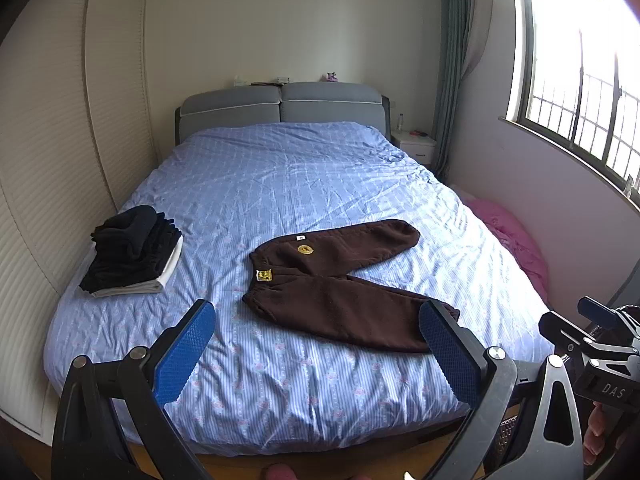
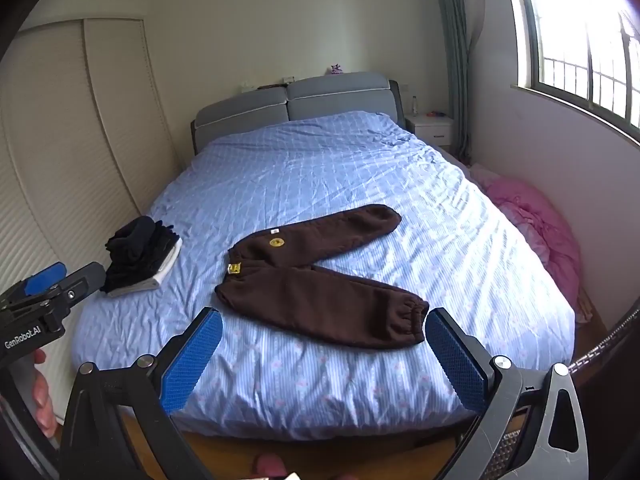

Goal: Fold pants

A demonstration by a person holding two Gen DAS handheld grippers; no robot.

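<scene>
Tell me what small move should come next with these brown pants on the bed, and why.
Probably bring the right gripper down to the near leg's cuff: the brown pants lie unfolded in a V, and both grippers, left gripper included, are open and empty.

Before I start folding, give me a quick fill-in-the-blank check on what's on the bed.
1. The pants spread on the bed are ____ in colour.
2. The stack of folded clothes lies to the ____ of the pants.
3. Both grippers, left and right, are ____.

Missing words: brown; left; open
</scene>
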